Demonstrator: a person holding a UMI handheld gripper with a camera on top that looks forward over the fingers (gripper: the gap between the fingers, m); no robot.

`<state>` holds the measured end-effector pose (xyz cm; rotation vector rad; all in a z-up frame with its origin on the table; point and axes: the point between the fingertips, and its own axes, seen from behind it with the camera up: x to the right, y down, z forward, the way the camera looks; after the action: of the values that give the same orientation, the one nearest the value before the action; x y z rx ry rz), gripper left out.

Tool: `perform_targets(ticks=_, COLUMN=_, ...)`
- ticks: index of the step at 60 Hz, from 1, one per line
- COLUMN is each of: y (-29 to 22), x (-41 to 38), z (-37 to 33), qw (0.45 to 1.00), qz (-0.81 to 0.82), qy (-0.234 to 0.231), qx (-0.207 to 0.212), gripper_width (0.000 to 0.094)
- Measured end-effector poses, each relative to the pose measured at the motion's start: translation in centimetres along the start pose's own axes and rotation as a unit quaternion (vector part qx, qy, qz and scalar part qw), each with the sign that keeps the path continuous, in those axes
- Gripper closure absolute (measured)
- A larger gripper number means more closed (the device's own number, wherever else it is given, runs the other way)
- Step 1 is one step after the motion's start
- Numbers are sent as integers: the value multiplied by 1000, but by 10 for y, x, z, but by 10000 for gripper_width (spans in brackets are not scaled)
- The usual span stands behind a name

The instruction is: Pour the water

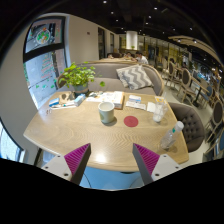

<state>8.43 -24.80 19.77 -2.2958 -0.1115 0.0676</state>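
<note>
On the wooden table [85, 128] ahead of the gripper [111, 160], a pale green mug [106, 112] stands upright near the middle, its long axis vertical and its mouth facing up. Just to its right lies a flat red coaster [131, 121], apart from the mug. Farther right, a clear glass [158, 112] stands upright, also mouth up. Near the table's right near corner a clear water bottle [172, 136] lies tilted, its long axis slanting from the near right toward the far left; which end is the cap is too small to tell.

The gripper's two fingers are spread wide apart, holding nothing, with their magenta pads [77, 156] facing inward. They hang over the near edge of the table, and the mug and coaster stand well beyond them.

At the far left of the table a leafy potted plant [76, 76] rises beside a few books and papers [112, 98] spread along the far edge. Beyond the table a sofa carries a zigzag-patterned cushion [133, 77]. A framed poster [43, 37] hangs on the left wall.
</note>
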Motion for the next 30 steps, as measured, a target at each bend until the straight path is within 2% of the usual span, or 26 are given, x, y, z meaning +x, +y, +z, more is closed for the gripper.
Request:
perform_targets(ticks=17, y=45, x=102, z=26, qw=999, qz=32, qy=24, qx=-16, gripper_width=80)
perform_targets(ticks=30, y=29, x=189, z=78, qw=998, qz=38, qy=42, qx=38, gripper_width=79)
